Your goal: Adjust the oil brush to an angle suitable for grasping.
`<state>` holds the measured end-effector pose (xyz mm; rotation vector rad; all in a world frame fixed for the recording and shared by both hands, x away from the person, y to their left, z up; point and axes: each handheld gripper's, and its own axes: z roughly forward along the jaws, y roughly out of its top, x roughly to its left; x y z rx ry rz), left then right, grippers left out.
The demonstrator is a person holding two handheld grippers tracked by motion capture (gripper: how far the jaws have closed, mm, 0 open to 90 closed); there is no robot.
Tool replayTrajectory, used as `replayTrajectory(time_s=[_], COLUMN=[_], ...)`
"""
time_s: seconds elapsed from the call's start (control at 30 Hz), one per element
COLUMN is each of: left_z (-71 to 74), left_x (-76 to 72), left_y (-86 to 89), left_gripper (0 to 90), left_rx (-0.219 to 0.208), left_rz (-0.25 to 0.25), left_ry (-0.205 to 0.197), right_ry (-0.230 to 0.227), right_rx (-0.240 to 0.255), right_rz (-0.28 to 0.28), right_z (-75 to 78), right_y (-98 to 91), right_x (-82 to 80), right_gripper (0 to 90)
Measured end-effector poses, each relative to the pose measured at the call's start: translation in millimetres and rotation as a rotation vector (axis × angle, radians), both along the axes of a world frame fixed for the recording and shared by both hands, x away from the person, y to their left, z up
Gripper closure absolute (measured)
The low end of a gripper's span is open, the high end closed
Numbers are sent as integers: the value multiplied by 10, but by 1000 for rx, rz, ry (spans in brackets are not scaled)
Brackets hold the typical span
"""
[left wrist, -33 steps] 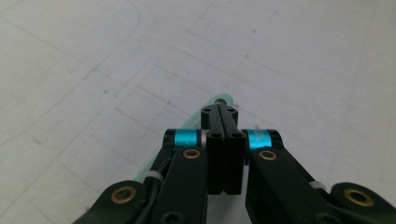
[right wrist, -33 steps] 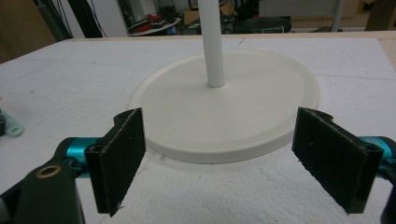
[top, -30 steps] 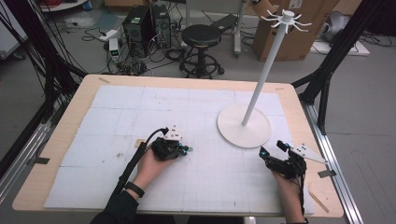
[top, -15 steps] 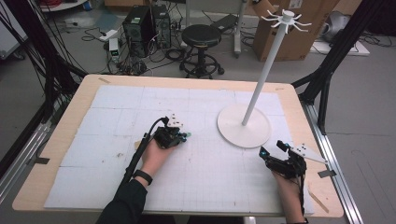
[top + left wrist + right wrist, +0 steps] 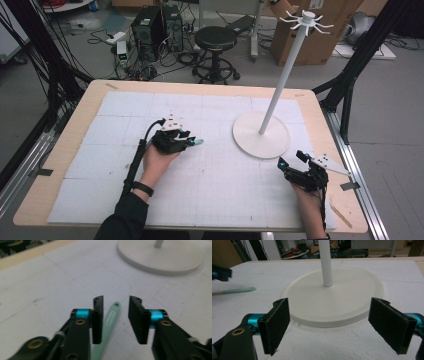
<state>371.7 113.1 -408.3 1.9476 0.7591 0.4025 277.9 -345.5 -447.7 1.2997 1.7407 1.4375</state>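
A mint-green utensil handle with a hole at its tip lies between and below the fingers of my left gripper. The jaws have just been opening and their pads stand clear of it. In the high view my left gripper is left of centre on the white mat, with the green tip poking out toward the stand. From the right gripper view the handle seems to rest on the mat. My right gripper sits at the front right, wide open with nothing between its pads, facing the stand.
A white rack stands right of centre: a round base and a tall pole with hooks on top. The base lies just ahead of my right jaws. The wooden table edge runs close by my right hand.
My left hand has moved away from the person, toward the middle of the mat, and its jaws now stand parted around the green handle. The right gripper has kept still.
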Motion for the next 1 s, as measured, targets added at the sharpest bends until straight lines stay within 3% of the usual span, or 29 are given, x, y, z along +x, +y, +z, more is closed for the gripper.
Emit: replayTrajectory(time_s=[0.07, 0.2, 0.37, 0.43, 0.53, 0.6, 0.67, 0.83, 1.0], left_z=[75, 139, 47, -2, -67, -77, -74, -112, -161], left_x=[-76, -194, -298, -335, -394, -405, -442, -495, -506], left_y=[182, 629, 1161, 1344, 1553, 1643, 1713, 1898, 1985], left_gripper=[459, 354, 189, 172, 172, 172, 172, 147, 127], left_rx=[-48, -127, -180, -217, -265, -271, -264, -246, -259], left_rz=[6, 31, 63, 67, 82, 80, 76, 62, 90], left_ry=[-23, -33, -39, -44, -69, -63, -89, -101, -98], right_ry=[0, 3, 44, 46, 39, 37, 36, 15, 20], right_rx=[5, 0, -35, -77, -93, -78, -61, -51, -38], right_rz=[-2, 1, 44, 60, 63, 63, 60, 59, 53], right_z=[0, 1, 8, 14, 16, 16, 15, 10, 6], right_y=[-1, -2, 30, 52, 60, 49, 32, 20, 8], right_x=[-2, 7, 57, 70, 73, 73, 63, 47, 54], right_gripper=[166, 167, 199, 199, 199, 199, 194, 188, 188])
